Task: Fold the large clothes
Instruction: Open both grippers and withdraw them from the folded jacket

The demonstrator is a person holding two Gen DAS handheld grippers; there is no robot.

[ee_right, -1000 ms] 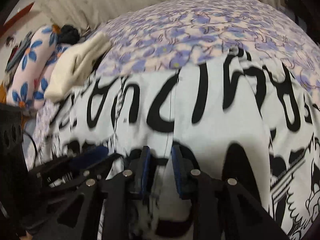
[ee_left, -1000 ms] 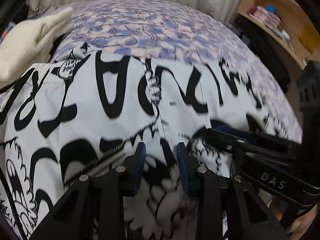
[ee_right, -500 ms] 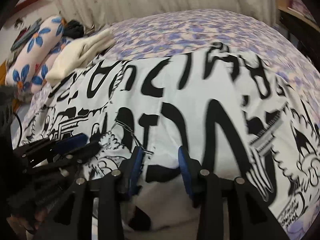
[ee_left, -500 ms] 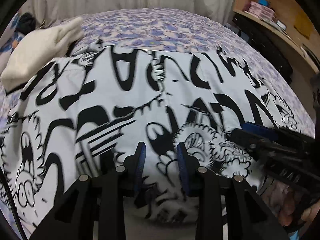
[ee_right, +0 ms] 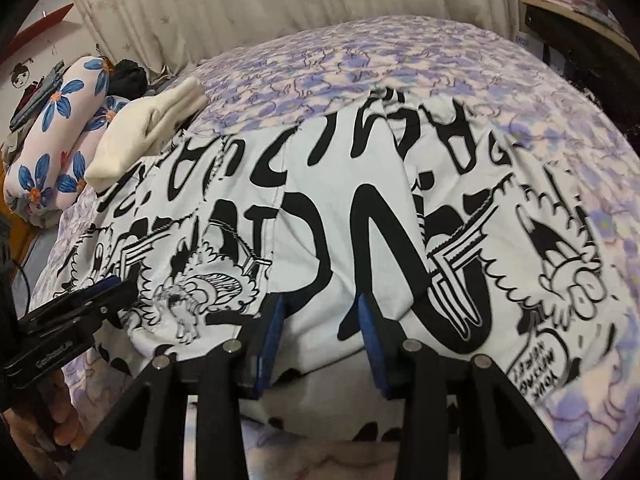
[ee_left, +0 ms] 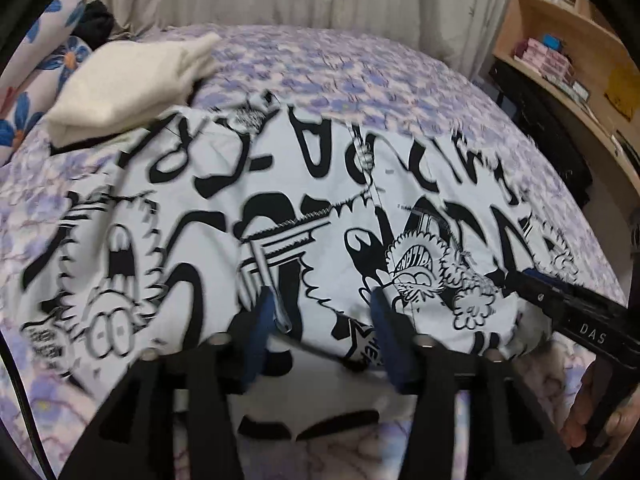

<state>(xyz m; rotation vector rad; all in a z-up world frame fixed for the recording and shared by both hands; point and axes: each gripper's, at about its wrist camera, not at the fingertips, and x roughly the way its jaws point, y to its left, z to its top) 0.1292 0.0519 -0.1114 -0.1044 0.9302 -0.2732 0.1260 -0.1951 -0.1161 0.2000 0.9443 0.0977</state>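
A large white garment [ee_left: 320,200] with black graffiti print lies folded on the purple floral bed [ee_left: 360,72]. My left gripper [ee_left: 322,312] hovers over its near folded edge. Its jaws are opening; the cloth lies between the blue pads [ee_left: 260,320] without being pressed. My right gripper [ee_right: 320,316] stands over the same edge further right, jaws also opening, with cloth loose between its pads [ee_right: 370,328]. Each gripper shows in the other's view: the right gripper [ee_left: 560,304] at the right, the left gripper [ee_right: 92,300] at the left.
A folded cream garment [ee_left: 132,80] rests at the garment's far left corner. Flowered pillows [ee_right: 60,128] and a dark bundle [ee_right: 128,76] lie beyond it. Wooden shelves [ee_left: 560,52] stand right of the bed, a curtain [ee_right: 240,8] behind. A hand [ee_left: 600,420] holds the right gripper.
Both grippers drew back toward the bed's near edge, bringing more of the garment into view. Both sets of jaws widened and let go of the cloth they pinched.
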